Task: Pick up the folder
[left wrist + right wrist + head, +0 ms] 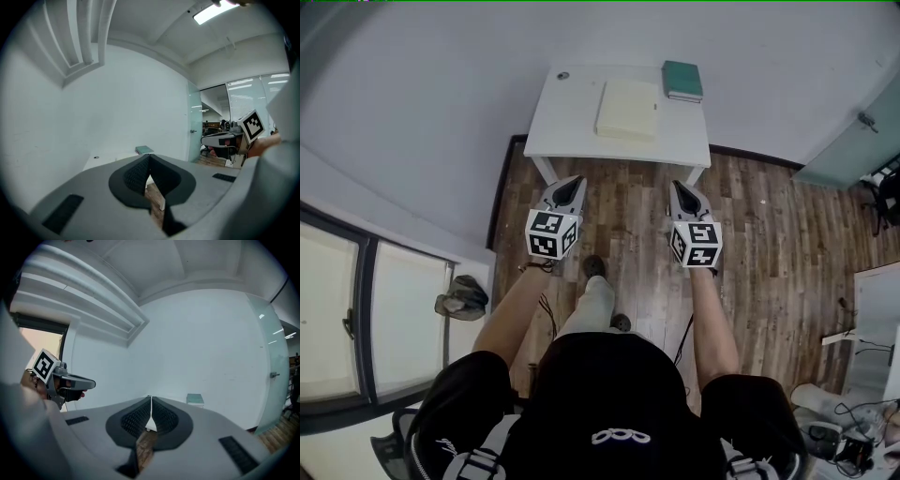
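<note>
Both left gripper [575, 183] and right gripper [679, 187] hold jaws pressed together, empty. The folder [628, 109] lies well ahead between them, probably light and floppy; pinch its near edge.

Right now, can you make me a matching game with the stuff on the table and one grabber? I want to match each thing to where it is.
Things:
1. pale yellow folder
2. green book
3. small dark round thing
4. left gripper

Places:
A. far right corner of the white table
B. over the wood floor, short of the table, jaws shut and empty
C. middle of the table
D. far left corner of the table

Pairs: 1-C, 2-A, 3-D, 4-B
</note>
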The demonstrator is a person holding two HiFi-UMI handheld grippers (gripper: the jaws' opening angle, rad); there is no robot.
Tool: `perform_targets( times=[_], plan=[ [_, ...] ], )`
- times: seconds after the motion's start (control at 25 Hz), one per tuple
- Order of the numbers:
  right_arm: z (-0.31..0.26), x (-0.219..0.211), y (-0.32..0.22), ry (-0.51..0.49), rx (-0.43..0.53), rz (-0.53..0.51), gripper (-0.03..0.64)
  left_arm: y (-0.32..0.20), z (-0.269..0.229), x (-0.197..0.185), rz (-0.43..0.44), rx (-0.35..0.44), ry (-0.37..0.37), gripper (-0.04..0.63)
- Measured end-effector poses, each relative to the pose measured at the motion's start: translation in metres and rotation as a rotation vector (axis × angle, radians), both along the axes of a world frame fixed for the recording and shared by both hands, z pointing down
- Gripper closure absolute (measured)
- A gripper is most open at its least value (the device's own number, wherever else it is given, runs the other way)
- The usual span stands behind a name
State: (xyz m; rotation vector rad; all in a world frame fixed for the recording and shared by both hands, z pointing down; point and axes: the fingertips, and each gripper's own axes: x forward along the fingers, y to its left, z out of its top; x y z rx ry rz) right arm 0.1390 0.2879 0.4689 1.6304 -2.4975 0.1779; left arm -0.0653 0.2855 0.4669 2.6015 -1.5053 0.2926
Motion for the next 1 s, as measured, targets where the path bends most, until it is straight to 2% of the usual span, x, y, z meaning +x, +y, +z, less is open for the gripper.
perform_targets(
  times=[0.36,1.0],
  plan=[
    [0.009,-0.002,-0.069,0.015,-0.015,0.009,0.592,-0.074,0.009,-0.005,0.008,-0.009,0.004,0.574],
    [0.013,-0.001,-0.206,0.056,-0.047,0.070,0.592,-0.230,0.017,0.002,0.093,-0.030,0.031,0.574]
  ],
)
